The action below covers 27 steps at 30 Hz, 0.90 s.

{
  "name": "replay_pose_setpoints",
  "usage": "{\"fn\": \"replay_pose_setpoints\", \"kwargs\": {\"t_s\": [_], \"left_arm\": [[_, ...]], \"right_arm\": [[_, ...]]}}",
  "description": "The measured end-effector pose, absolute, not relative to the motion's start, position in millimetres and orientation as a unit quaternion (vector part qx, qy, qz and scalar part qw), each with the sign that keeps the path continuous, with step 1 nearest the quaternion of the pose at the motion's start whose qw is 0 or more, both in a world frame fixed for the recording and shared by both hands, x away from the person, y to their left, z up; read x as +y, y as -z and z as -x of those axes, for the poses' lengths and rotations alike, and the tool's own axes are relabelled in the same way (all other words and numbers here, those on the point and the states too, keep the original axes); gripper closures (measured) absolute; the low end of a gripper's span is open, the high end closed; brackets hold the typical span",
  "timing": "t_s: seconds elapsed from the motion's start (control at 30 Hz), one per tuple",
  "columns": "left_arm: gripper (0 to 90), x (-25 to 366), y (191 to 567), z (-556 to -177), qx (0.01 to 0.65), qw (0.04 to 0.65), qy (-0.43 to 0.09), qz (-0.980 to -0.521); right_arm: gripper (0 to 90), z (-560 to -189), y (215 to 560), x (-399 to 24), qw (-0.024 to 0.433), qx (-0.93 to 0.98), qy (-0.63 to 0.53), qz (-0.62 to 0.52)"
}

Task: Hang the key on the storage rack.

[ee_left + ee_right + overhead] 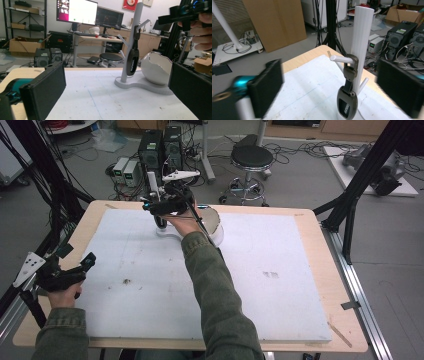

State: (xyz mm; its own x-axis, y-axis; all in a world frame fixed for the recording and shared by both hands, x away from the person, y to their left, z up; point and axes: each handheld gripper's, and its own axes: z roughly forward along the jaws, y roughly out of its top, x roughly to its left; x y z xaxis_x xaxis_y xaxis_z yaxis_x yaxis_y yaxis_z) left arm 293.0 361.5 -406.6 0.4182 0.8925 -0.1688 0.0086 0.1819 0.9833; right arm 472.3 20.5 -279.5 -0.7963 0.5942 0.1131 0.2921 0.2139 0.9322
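Note:
A white peg stand (362, 37) rises from a flat white base (140, 83) at the far middle of the white mat. A black key fob (347, 105) hangs by its metal clip (350, 67) from one of the pegs (340, 59). A white egg-shaped bowl (156, 67) sits on the same base beside the post. My right gripper (332, 85) is open, one jaw on each side of the hanging fob and neither touching it; from above it (152, 206) is held up at the stand. My left gripper (117, 92) is open and empty at the table's left edge (82, 267).
The white mat (250, 285) covers most of the wooden table (345, 320). A small dark speck (126, 281) lies on the mat. Beyond the far edge stand computer towers (160, 147) and a stool (251, 157). Black frame struts (367, 170) flank the table.

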Motion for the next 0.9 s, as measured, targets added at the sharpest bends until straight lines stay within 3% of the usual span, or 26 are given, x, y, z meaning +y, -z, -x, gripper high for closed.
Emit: {"fn": "replay_pose_setpoints", "kwargs": {"t_s": [0.4,0.9], "left_arm": [[1.7,360.4,407.1,-294.3,0.417,0.644,-0.342,-0.542],[1.7,358.1,408.7,-297.5,0.419,0.643,-0.340,-0.543]], "right_arm": [[0.4,-464.7,286.0,-1.5,0.124,0.763,-0.565,-0.288],[0.4,-443.5,286.0,-63.5,0.164,0.727,-0.582,-0.327]]}}
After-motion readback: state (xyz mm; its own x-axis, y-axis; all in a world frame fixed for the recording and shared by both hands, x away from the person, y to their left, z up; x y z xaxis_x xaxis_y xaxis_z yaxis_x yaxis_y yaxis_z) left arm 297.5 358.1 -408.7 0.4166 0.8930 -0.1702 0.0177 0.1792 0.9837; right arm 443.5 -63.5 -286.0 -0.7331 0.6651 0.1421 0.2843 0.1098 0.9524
